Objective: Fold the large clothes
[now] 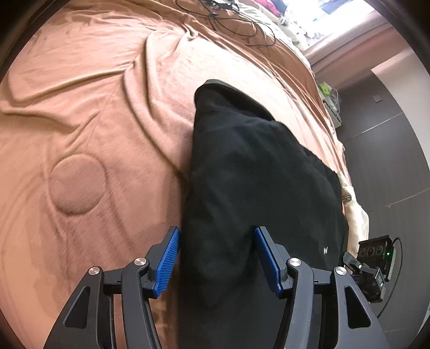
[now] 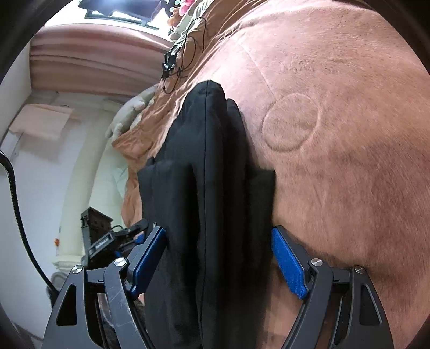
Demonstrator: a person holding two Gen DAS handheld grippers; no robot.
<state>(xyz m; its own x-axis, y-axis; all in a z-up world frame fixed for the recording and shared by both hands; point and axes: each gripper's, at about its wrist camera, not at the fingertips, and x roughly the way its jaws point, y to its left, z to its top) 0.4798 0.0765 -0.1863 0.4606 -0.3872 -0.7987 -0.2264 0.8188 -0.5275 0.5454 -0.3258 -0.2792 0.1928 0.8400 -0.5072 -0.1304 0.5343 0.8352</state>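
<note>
A black garment (image 1: 242,171) lies folded in a long bundle on a brown bedspread (image 1: 94,107). My left gripper (image 1: 217,236) is open, its blue pads (image 1: 169,265) on either side of the garment's near end. In the right wrist view the same garment (image 2: 209,188) shows as stacked layers with a seam down the middle. My right gripper (image 2: 218,236) is open too, its blue pads (image 2: 289,265) astride the bundle's near end. The other gripper (image 1: 368,271) shows at the right edge of the left wrist view.
Black cables (image 1: 236,24) lie at the far end of the bed, also seen in the right wrist view (image 2: 182,53). Loose clothes (image 1: 293,16) are piled beyond them. The bed's edge (image 1: 338,150) runs along the right, with dark floor past it. A circular quilted mark (image 2: 291,122) is beside the garment.
</note>
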